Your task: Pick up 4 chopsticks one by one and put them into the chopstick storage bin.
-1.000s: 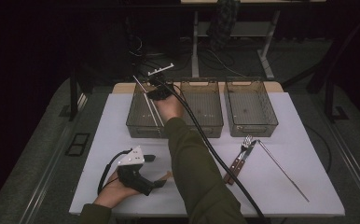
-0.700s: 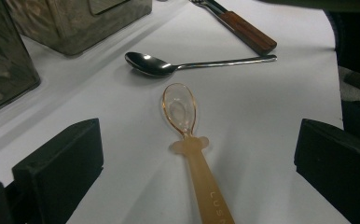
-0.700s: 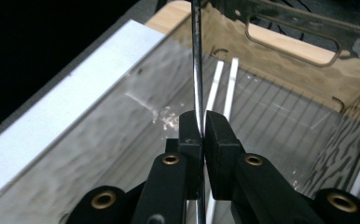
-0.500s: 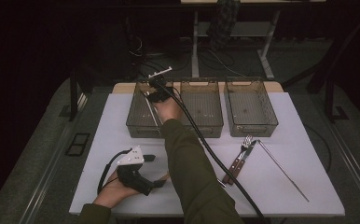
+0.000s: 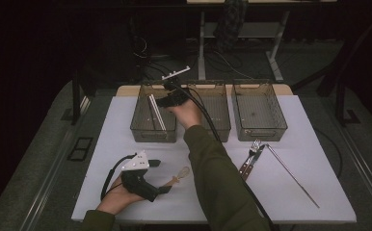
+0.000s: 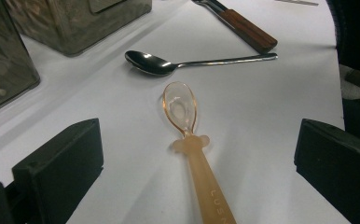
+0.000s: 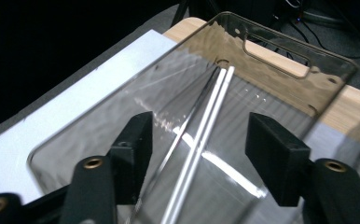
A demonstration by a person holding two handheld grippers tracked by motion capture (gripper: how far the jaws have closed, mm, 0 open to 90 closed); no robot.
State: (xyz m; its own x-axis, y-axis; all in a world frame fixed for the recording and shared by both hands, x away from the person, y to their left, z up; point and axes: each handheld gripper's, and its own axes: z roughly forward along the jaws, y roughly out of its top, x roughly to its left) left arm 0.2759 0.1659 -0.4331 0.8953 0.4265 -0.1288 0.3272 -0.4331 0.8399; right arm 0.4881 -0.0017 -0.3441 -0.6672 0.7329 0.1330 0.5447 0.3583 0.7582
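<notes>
- chopsticks (image 5: 156, 111) lay slanted inside the left bin (image 5: 140, 126), one end up toward the far wall; in the right gripper view the pair (image 7: 201, 140) sat between the pads with neither pad pressing on it
- right tongs (image 5: 167, 101) hung over that bin, jaws spread; they had just been opening, with the sticks lying free between them
- left tongs (image 5: 161, 179) rested low on the counter (image 5: 314, 115) near its front left, jaws spread wide, nothing pinched; peach plastic spoon (image 6: 187, 130) lay on the counter between the jaws, bowl pointing away
- metal spoon (image 6: 169, 63) lay just past the plastic one; wood-handled fork (image 5: 249, 160) and a long thin rod (image 5: 290, 173) lay at the right front; middle bin (image 5: 222, 126) and right bin (image 5: 259, 108) stood beside the left one
- risk, as judged: a pad could catch a stick on the way out and flip it over the rim, since the sticks leaned on the wall; the trailing cable could drag the bin
- risk, as judged: the left tongs could shut off-centre on the slim spoon handle and make it swivel or skid on the smooth counter
- versus the earlier frames: right jaws had been nearly shut, now spread; right hand sat slightly back from the far wall; left hand and plastic spoon unchanged
</notes>
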